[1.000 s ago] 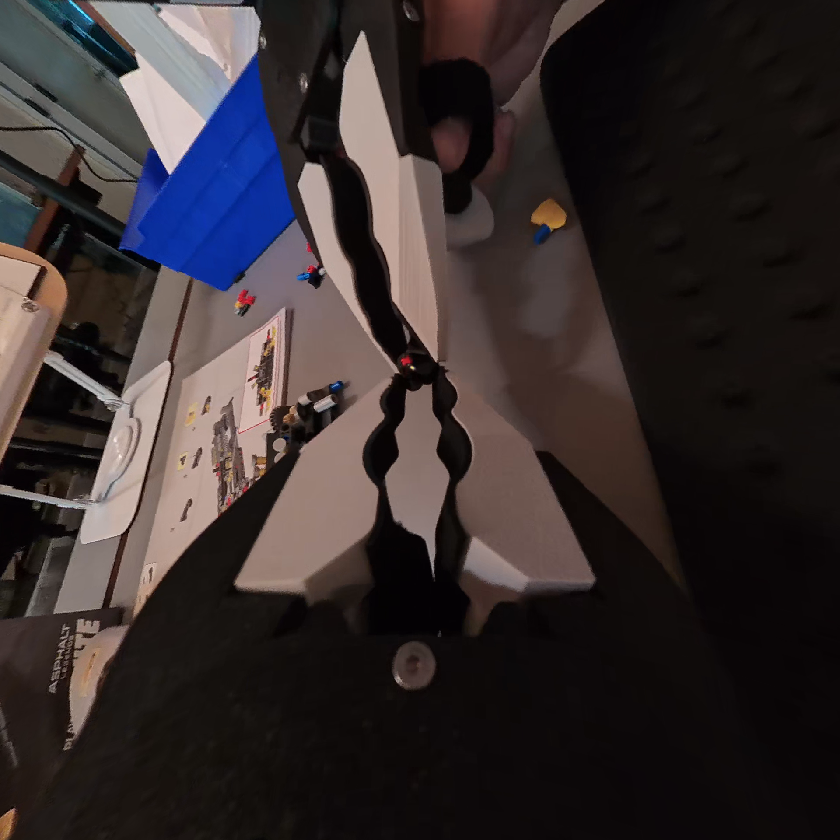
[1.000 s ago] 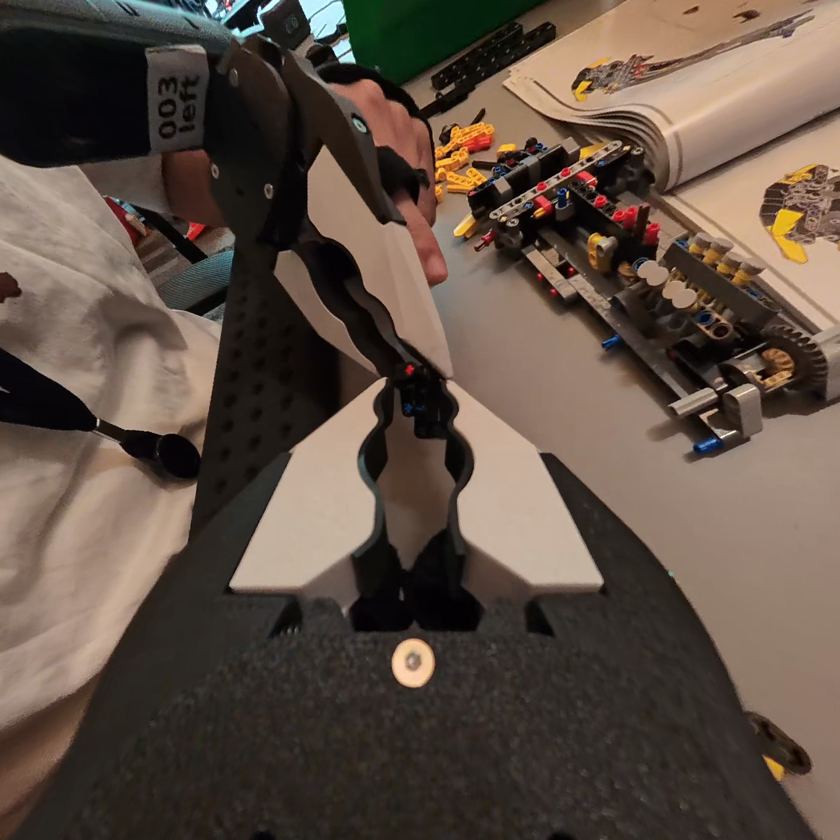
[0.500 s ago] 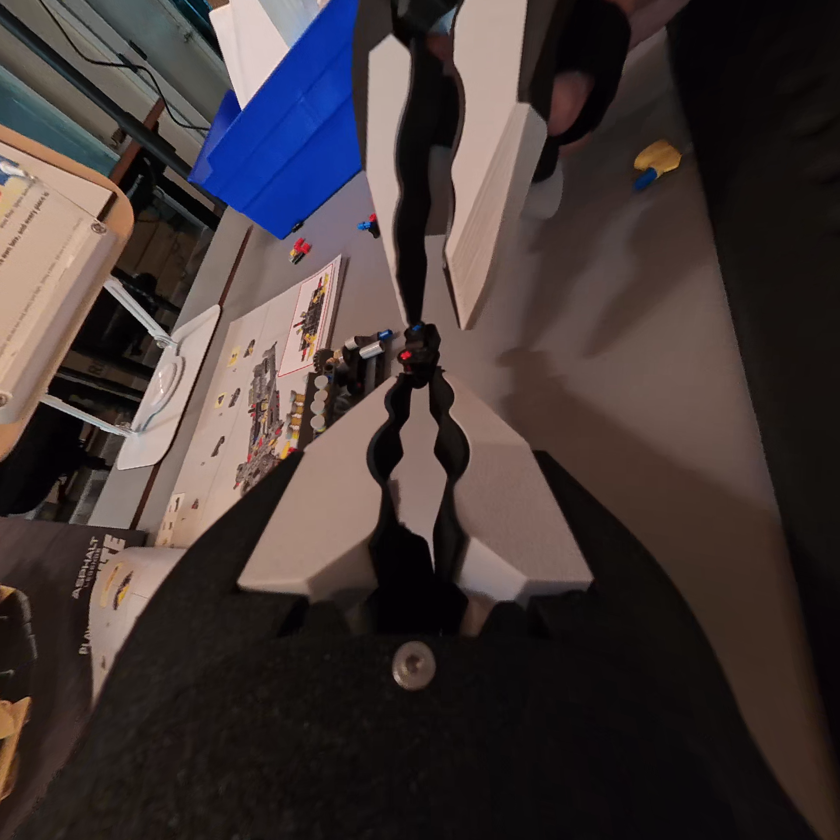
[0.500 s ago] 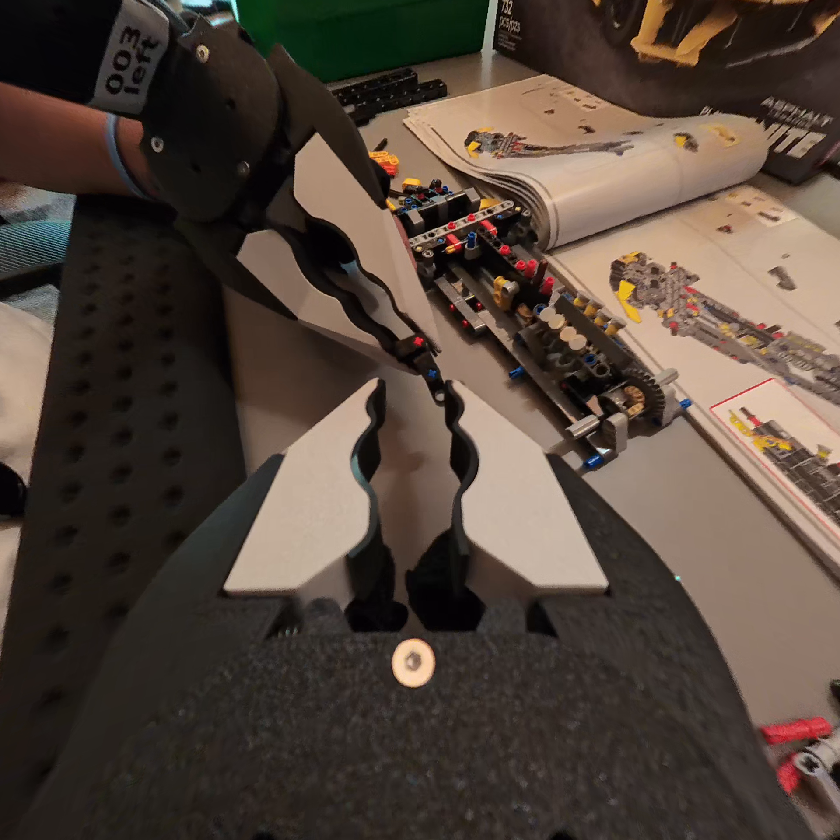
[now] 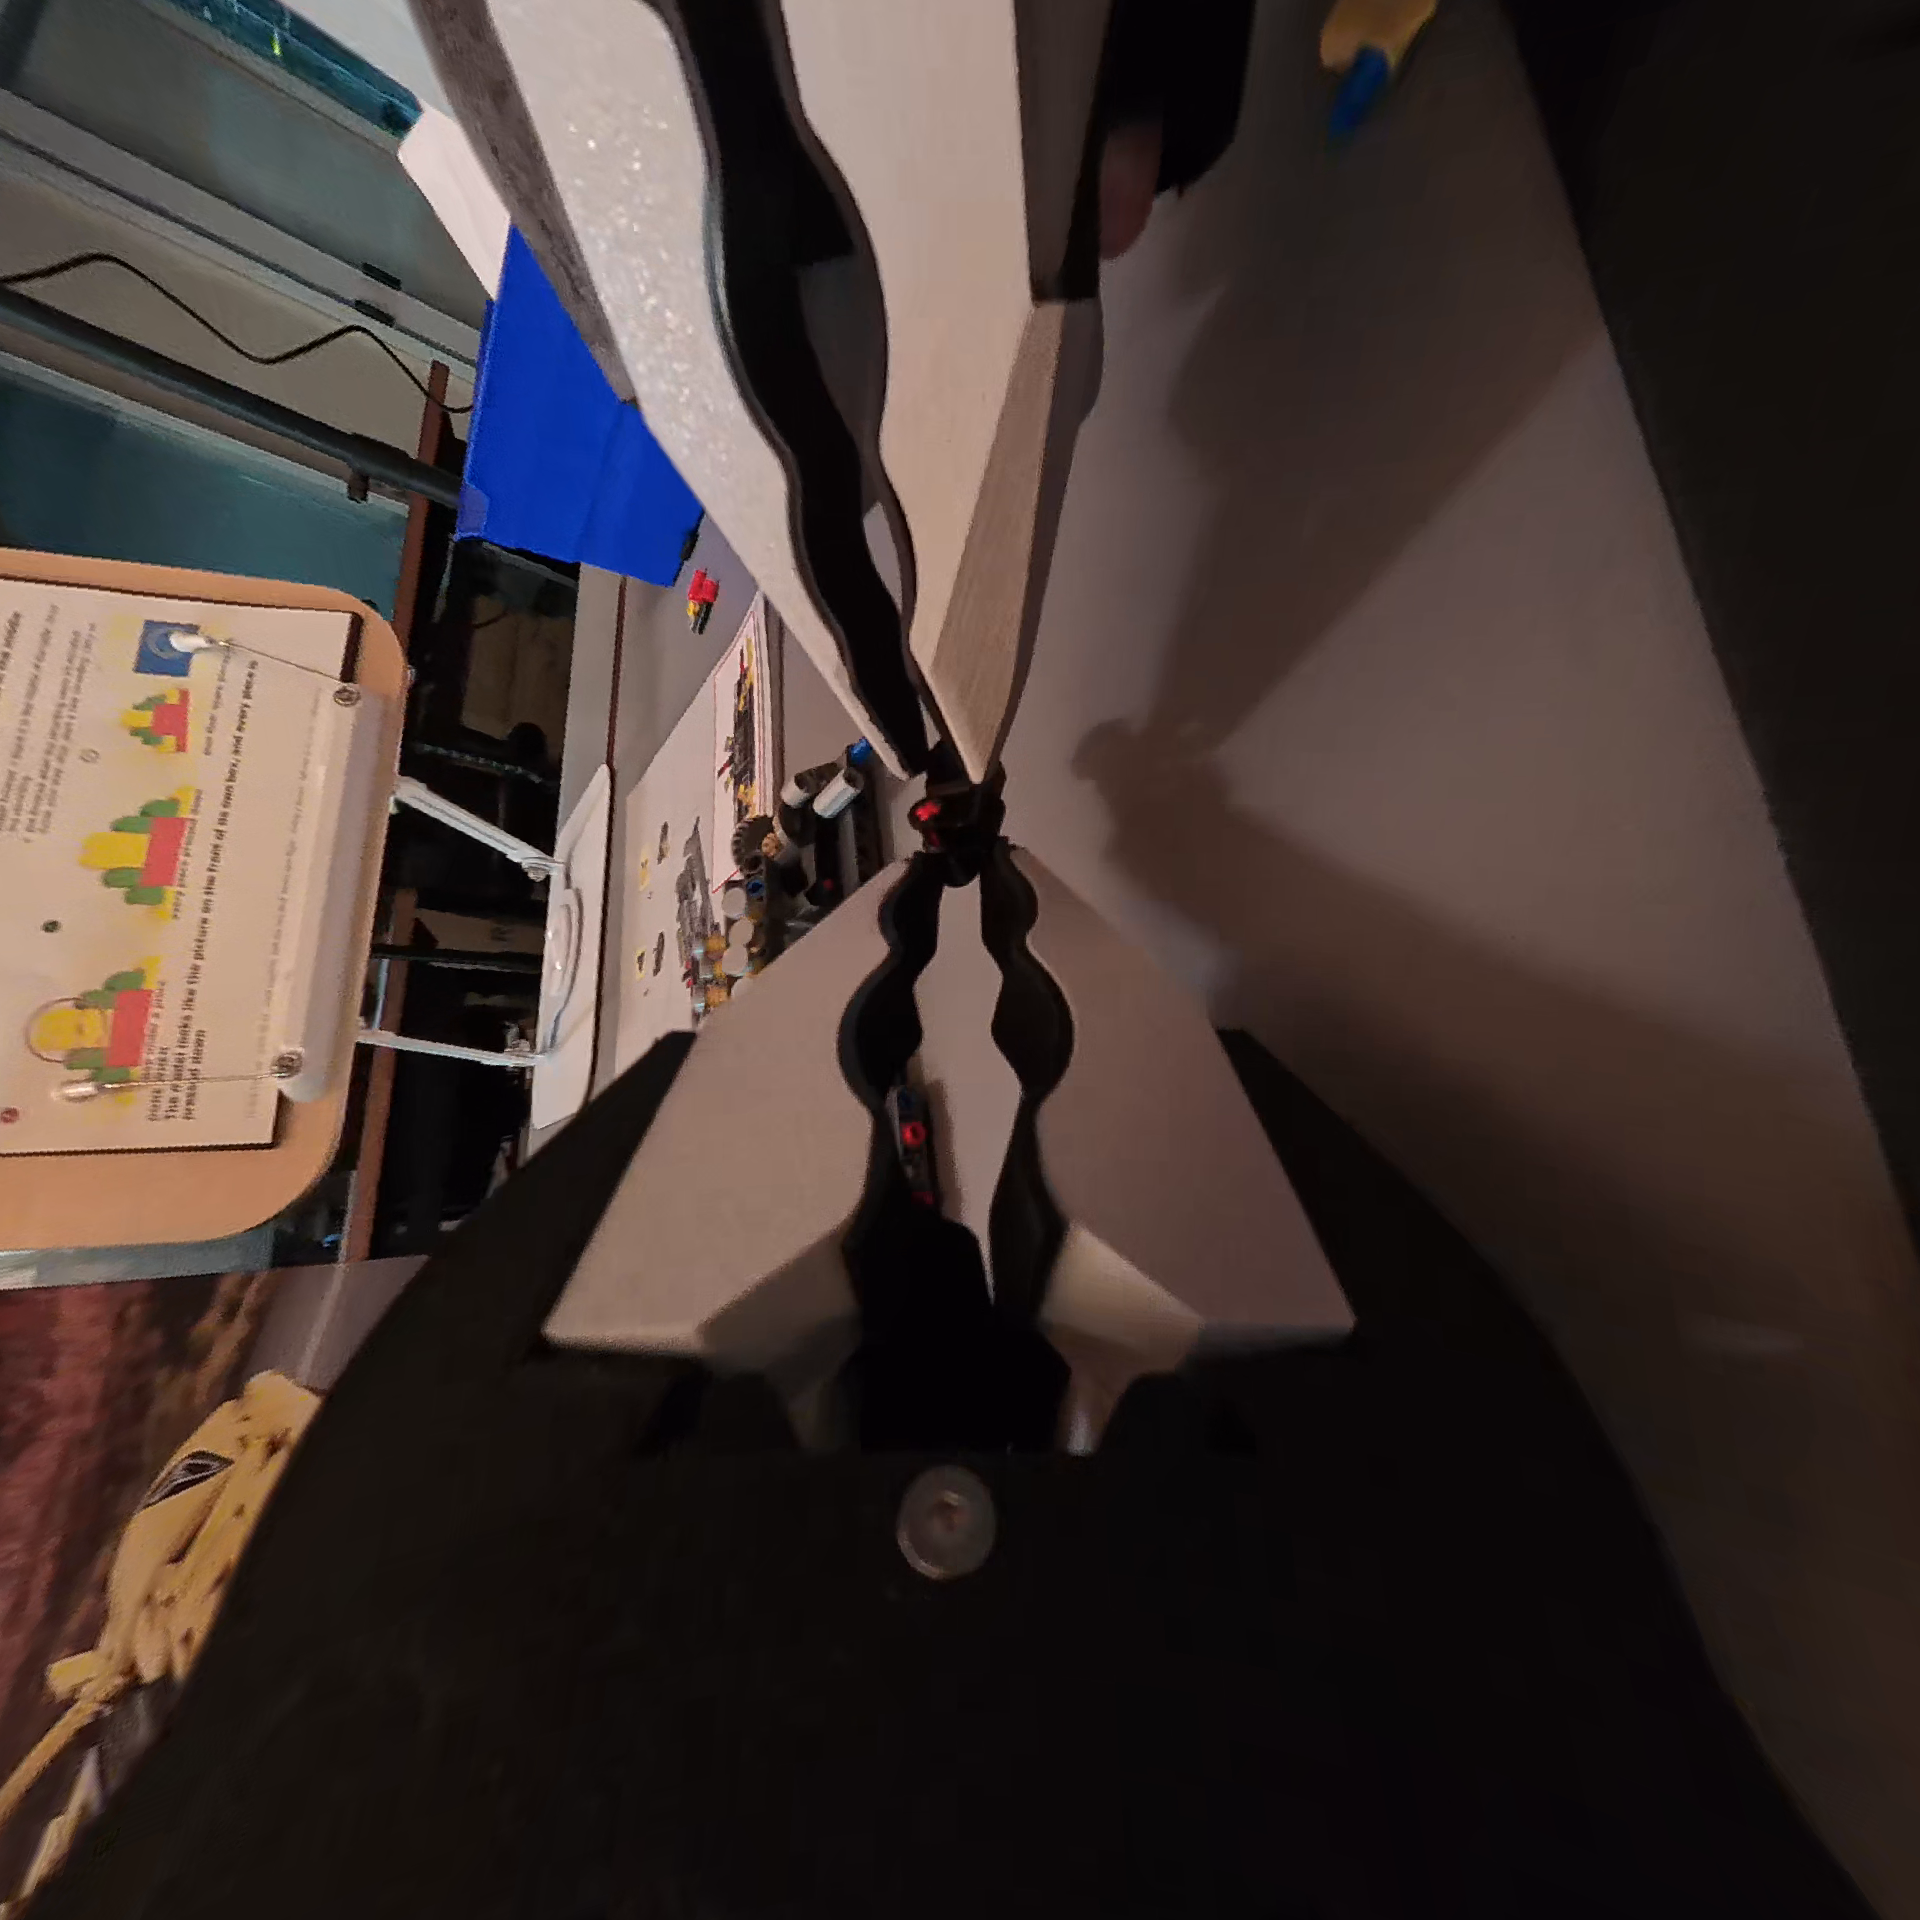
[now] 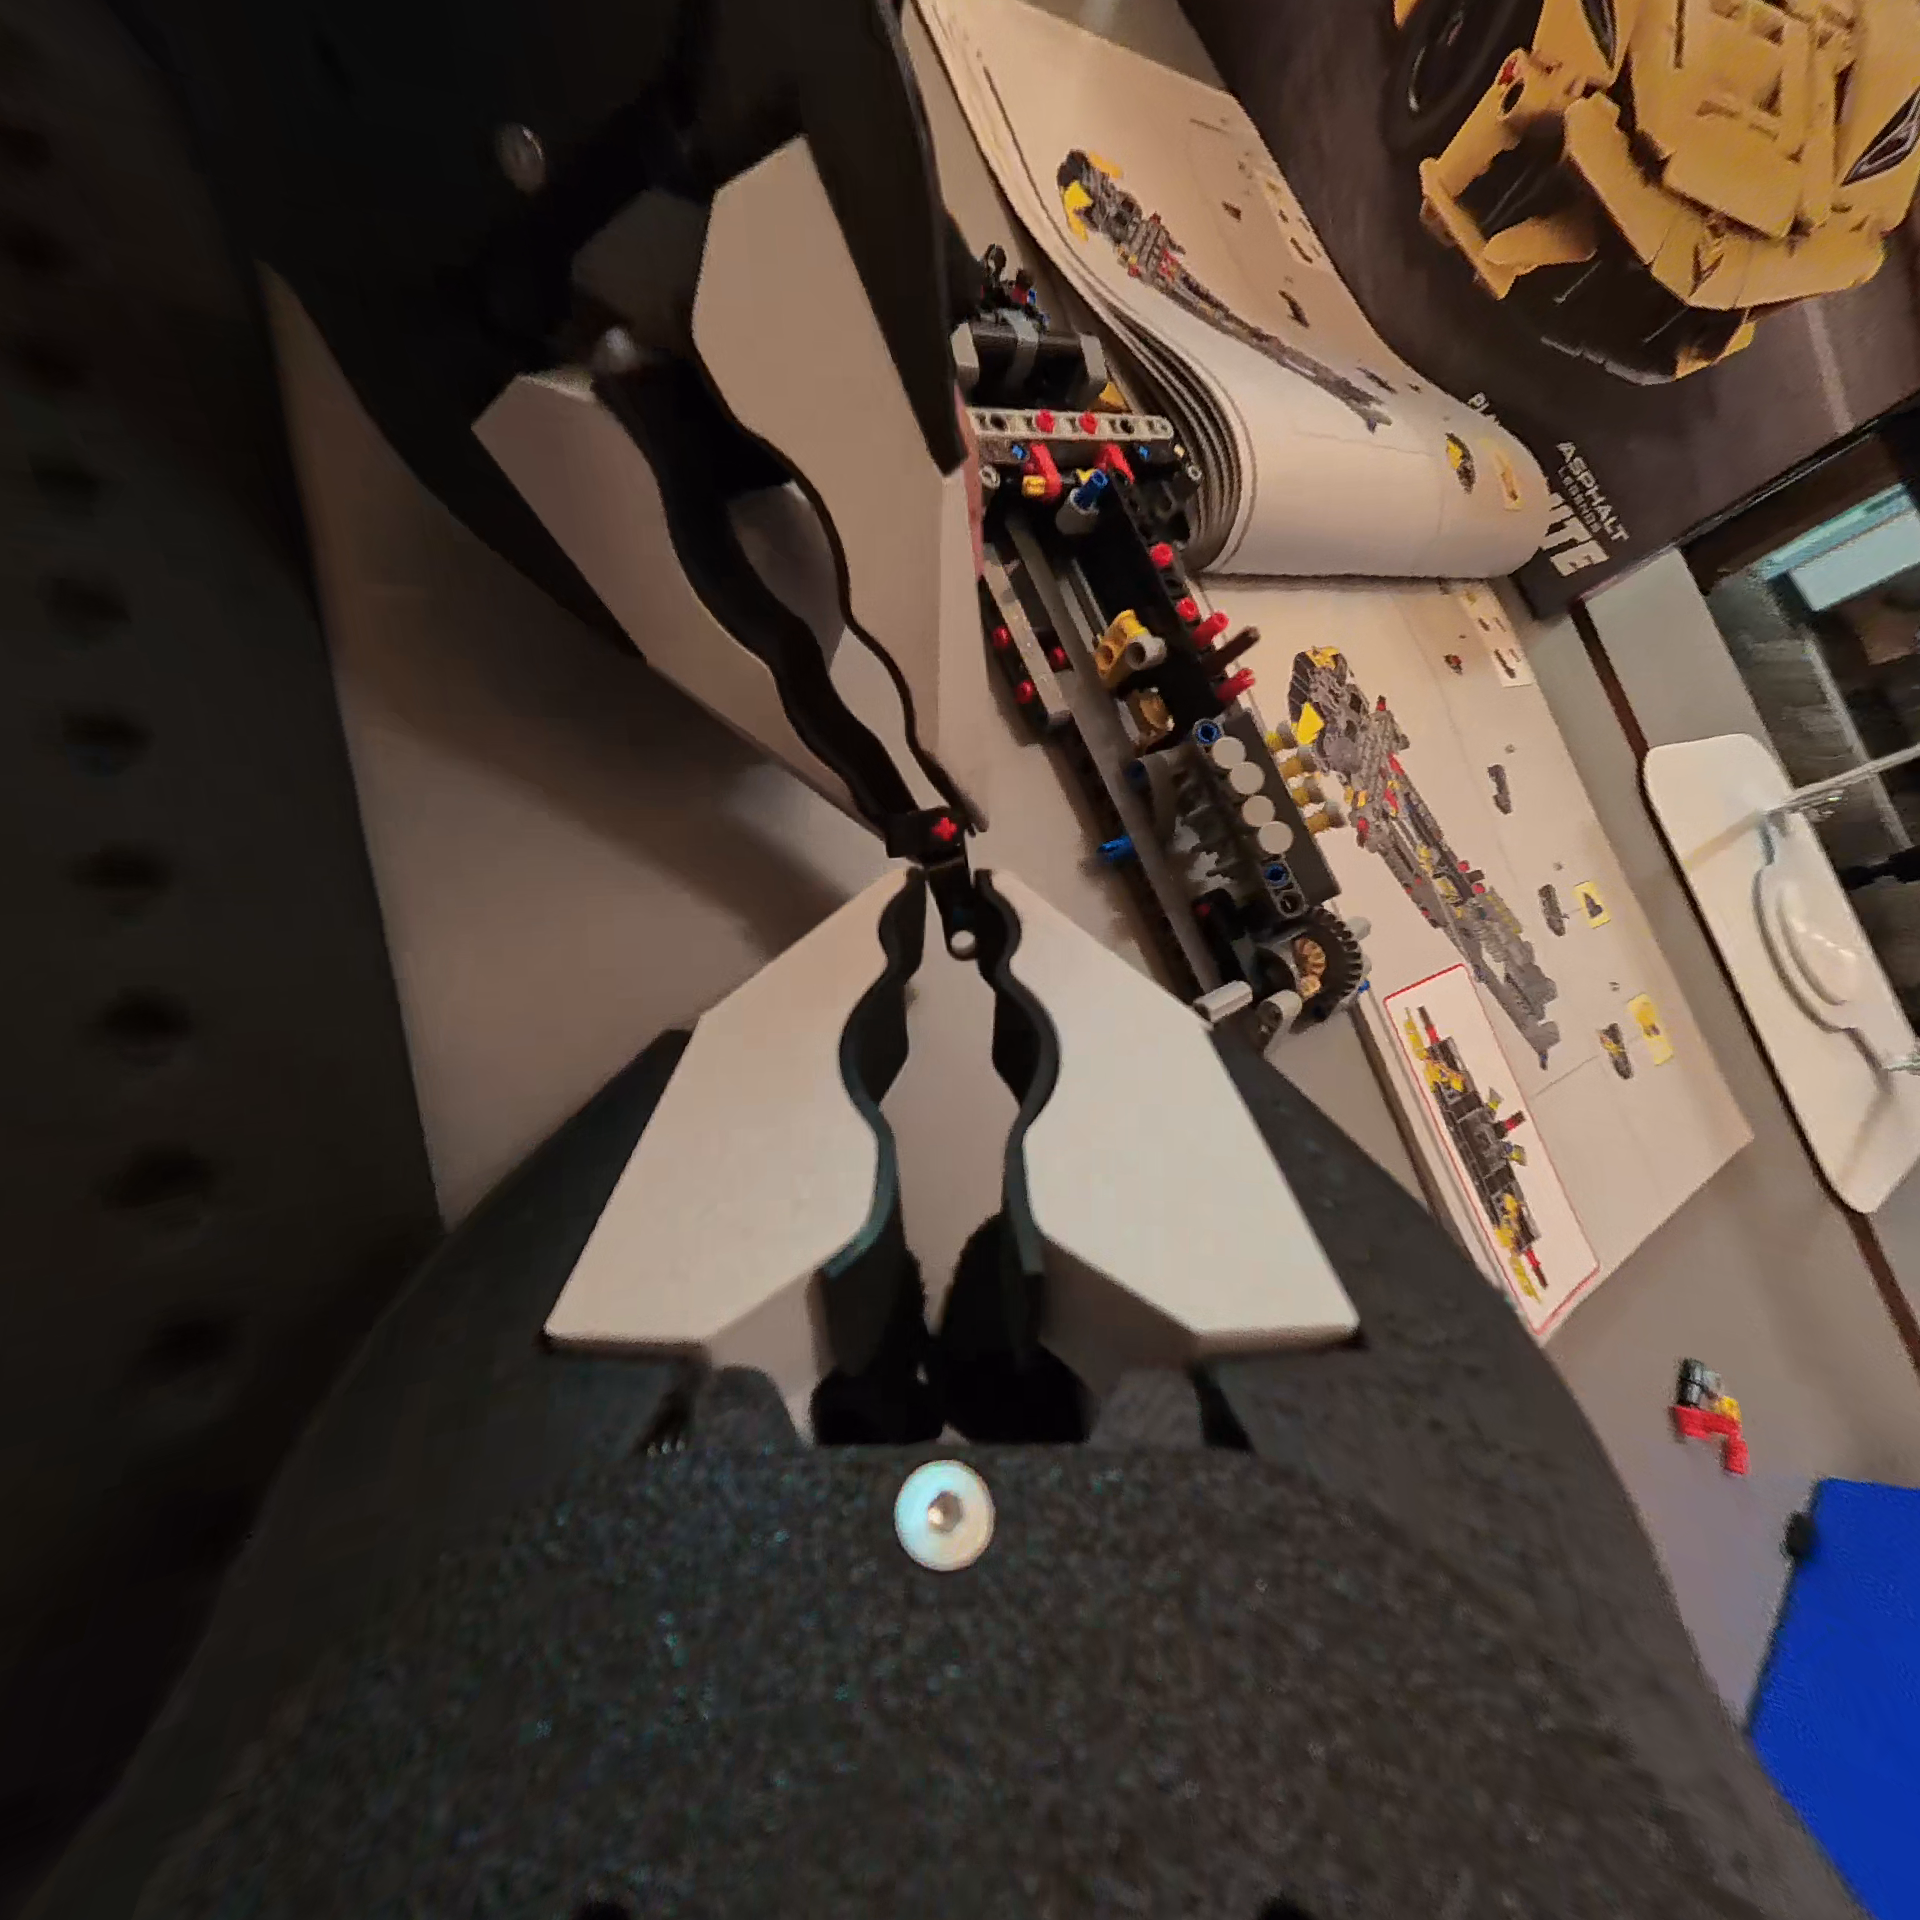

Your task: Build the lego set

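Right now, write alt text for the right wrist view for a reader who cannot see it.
The right gripper and the left gripper meet tip to tip above a grey table, both pinching one small black lego piece with red and blue pins. To the right lie a long, partly built lego chassis, open instruction booklets and the set's box.

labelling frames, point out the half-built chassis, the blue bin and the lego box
half-built chassis point(image 6: 1164, 717), right wrist view, middle of its long frame
blue bin point(image 5: 561, 457), left wrist view, its side wall
lego box point(image 6: 1621, 208), right wrist view, printed front
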A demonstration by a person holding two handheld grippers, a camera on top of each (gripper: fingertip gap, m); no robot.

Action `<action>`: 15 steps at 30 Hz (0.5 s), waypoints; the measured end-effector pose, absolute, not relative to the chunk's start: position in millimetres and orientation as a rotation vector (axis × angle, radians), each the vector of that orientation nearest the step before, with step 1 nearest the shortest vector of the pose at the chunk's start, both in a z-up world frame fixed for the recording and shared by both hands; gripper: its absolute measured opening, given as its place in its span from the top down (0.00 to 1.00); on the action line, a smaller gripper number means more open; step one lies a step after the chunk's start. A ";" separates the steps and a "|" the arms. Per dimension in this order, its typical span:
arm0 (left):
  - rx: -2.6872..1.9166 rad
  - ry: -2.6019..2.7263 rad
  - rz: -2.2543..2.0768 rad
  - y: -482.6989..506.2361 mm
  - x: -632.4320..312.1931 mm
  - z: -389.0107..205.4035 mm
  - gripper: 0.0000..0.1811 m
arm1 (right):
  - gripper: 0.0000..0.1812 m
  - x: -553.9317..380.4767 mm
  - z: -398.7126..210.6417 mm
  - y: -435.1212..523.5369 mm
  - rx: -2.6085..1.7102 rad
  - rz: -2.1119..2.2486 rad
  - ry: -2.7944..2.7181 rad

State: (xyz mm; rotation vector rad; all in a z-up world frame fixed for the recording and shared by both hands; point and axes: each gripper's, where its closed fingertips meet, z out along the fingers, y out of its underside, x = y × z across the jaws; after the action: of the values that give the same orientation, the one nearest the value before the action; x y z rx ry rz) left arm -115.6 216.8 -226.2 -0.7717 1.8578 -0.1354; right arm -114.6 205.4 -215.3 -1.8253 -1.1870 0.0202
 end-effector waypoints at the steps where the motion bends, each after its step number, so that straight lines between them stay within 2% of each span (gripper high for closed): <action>1: -0.763 1.861 -0.122 216.7 -115.7 -227.0 0.96 | 0.95 -114.3 -216.7 205.0 -1.830 0.009 -1.190; 5: -0.735 1.864 -0.109 214.4 -115.6 -226.2 0.96 | 0.87 -112.9 -227.2 205.3 -1.866 -0.045 -1.219; 10: -0.675 1.878 -0.060 209.8 -114.7 -228.1 0.96 | 0.95 -116.2 -227.7 204.4 -1.831 -0.090 -1.258; 15: -0.625 1.881 0.022 210.8 -115.1 -229.7 0.96 | 0.96 -116.5 -230.4 204.1 -1.895 -0.009 -1.239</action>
State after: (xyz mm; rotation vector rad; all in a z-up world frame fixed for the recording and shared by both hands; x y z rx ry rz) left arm -115.1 210.8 -229.7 -0.6250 1.8807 0.0220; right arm -116.5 204.1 -230.4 -1.8946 -1.2392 -0.0094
